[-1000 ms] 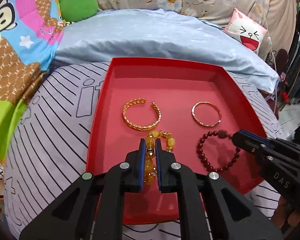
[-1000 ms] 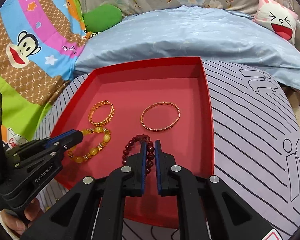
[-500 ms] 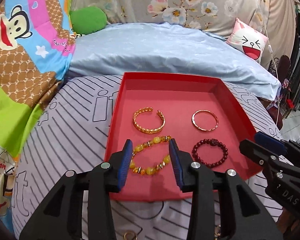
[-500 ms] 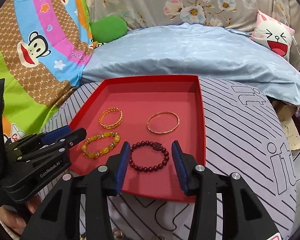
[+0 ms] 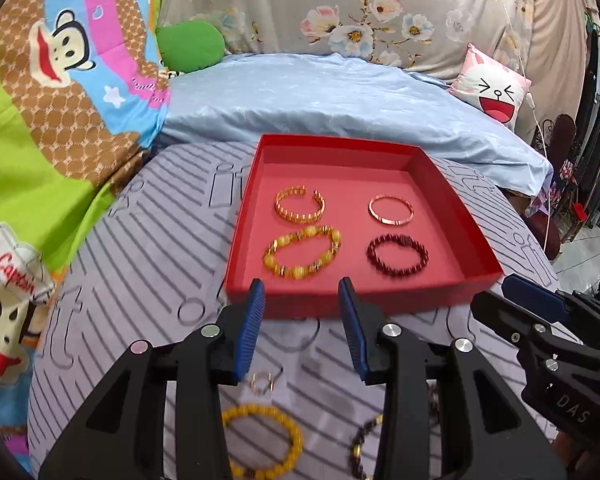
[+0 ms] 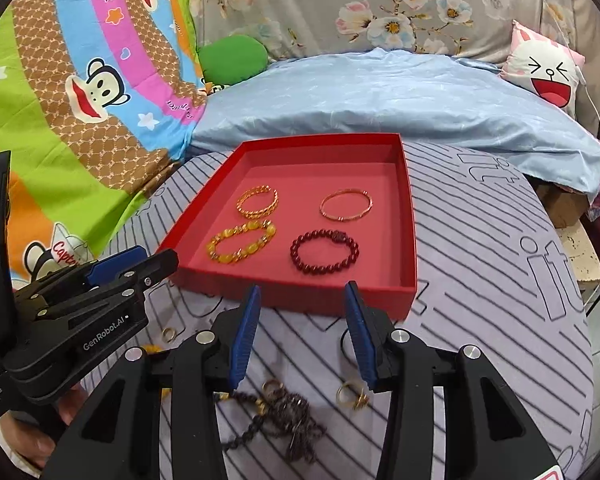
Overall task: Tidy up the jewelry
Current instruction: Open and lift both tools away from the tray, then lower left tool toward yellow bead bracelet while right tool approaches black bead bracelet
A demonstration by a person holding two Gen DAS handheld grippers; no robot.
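Observation:
A red tray [image 5: 476, 248] [image 6: 410, 240] holds a gold cuff [image 5: 299, 208], a thin gold bangle [image 5: 391, 209], a yellow bead bracelet [image 5: 302, 250] [image 6: 241, 241] and a dark red bead bracelet [image 5: 397, 255] [image 6: 324, 252]. My left gripper [image 5: 302, 294] is open and empty, just in front of the tray. My right gripper [image 6: 302, 294] is open and empty too. On the cloth below lie a yellow bead bracelet [image 5: 262, 440], a dark bead bracelet [image 5: 364, 448], a gold ring [image 5: 262, 382], a dark chain [image 6: 288, 416] and gold rings [image 6: 352, 394].
The striped grey cloth [image 5: 140, 264] covers the surface. A blue blanket [image 5: 340, 96] lies behind the tray, with a cartoon quilt [image 5: 60, 100] at left and a pink face pillow [image 5: 496, 92] at right. A small ring [image 6: 168, 334] lies near the left gripper.
Both grippers have opened, let go of the yellow and dark red bead bracelets in the tray, and pulled back toward the front. Loose jewelry on the cloth has come into view.

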